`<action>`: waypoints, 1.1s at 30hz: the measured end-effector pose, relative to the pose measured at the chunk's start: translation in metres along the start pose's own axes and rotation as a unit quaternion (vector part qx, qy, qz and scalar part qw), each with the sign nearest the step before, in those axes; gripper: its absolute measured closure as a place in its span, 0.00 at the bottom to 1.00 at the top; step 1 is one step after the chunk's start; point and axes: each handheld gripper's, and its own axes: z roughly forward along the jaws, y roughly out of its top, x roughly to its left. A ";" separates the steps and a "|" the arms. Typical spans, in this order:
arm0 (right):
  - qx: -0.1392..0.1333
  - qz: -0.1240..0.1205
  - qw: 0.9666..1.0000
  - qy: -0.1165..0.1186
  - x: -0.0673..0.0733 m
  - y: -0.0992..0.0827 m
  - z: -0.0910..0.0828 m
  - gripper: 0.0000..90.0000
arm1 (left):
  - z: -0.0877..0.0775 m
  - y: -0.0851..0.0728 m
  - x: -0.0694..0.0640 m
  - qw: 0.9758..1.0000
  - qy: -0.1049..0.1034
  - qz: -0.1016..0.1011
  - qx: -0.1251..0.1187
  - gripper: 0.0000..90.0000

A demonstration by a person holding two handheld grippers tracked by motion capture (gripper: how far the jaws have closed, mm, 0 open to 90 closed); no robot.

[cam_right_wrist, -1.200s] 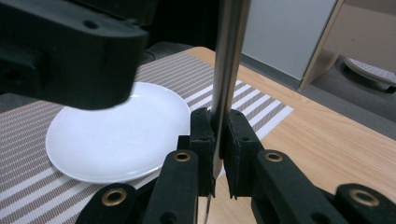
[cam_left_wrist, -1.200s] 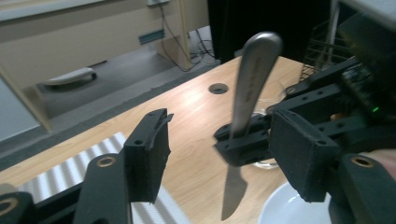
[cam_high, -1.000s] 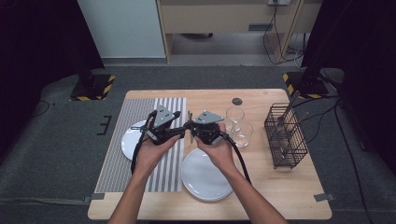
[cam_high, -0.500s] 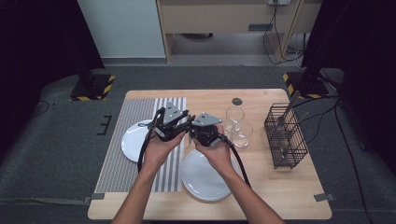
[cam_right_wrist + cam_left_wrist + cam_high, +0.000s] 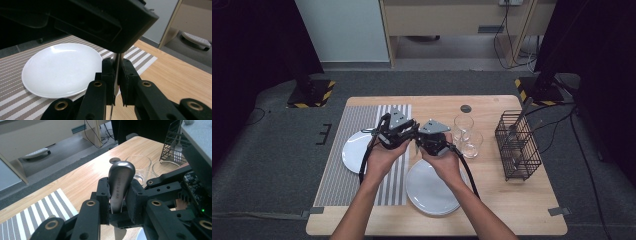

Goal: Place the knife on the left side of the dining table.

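Note:
Above the middle of the table, two hands hold my grippers tip to tip. A metal cutlery piece (image 5: pixel 121 178) runs between them. Its rounded handle end stands up between the pads of my left gripper (image 5: pixel 121 195) (image 5: pixel 411 134). Those jaws have just been closing and now press on the handle from both sides. My right gripper (image 5: pixel 117 68) (image 5: pixel 419 140) is shut on a thin, edge-on part of the same cutlery piece (image 5: pixel 117 58). I cannot tell what kind of cutlery it is.
A small white plate (image 5: pixel 354 152) (image 5: pixel 60 67) lies on the striped mat (image 5: pixel 342 175). A larger plate (image 5: pixel 432 192) sits near the front edge. Two glasses (image 5: pixel 463 124) (image 5: pixel 472 145) stand right of the hands, then a wire basket (image 5: pixel 518 150) with cutlery. A dark disc (image 5: pixel 466 108) lies at the back.
The left gripper has edged in toward the right one and its jaws have closed onto the handle. The right gripper has stayed still, shut on the cutlery.

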 end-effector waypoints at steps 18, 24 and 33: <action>-0.003 0.011 1.000 0.006 0.002 0.001 -0.002 0.80 | -0.001 0.007 -0.002 1.000 0.014 0.012 -0.003 0.83; 0.005 0.010 1.000 0.001 0.005 -0.008 -0.002 0.68 | -0.001 0.011 -0.005 1.000 0.013 0.016 -0.002 0.83; 0.011 0.015 1.000 -0.009 0.002 -0.017 -0.004 0.59 | 0.002 0.011 -0.006 1.000 0.010 0.011 -0.003 0.83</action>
